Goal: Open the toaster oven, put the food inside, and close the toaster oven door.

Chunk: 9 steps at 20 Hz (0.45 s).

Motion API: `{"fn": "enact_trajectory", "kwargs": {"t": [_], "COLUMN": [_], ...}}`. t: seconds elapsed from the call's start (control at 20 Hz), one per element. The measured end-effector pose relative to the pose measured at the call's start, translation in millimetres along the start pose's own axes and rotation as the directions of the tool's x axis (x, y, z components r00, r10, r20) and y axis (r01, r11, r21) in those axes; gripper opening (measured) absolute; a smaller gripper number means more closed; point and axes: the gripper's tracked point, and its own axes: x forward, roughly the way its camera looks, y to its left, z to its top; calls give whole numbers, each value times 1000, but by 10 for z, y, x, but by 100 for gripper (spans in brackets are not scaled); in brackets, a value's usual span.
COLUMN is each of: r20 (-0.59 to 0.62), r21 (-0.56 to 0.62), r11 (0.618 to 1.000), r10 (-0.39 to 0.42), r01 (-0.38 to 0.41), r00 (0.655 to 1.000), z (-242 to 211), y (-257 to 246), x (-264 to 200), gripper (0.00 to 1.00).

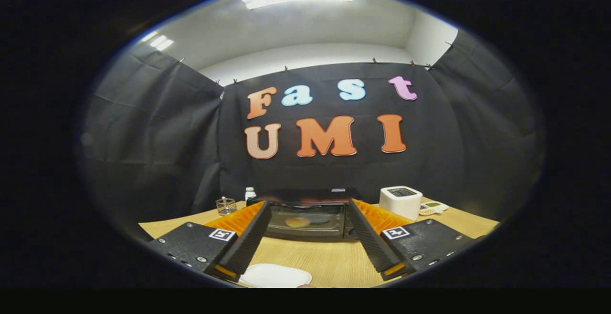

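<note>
Tool [308, 209] agape, short of toaster oven [308, 218]

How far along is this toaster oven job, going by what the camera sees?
It looks nearly or fully done. The food appears to sit inside the toaster oven, seen through the glass of a door that looks shut. The white plate on the table near the fingers lies bare. The gripper is open, holding nothing, its fingers framing the oven from a distance. Little seems left.

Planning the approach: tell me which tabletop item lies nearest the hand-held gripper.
The white plate, lying between the open hand-held gripper's fingers; the toaster oven, white box and glass stand beyond the fingertips.
</note>
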Motion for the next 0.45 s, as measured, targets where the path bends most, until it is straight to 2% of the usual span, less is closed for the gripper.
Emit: {"fn": "enact_trajectory", "kwargs": {"t": [0.45], "r20": [20], "r21": [-3], "r11": [1000], "r10": [19], "r01": [-19], "r00": [1000], "z": [68], "y": [151], "x": [-13], "gripper": [96]}}
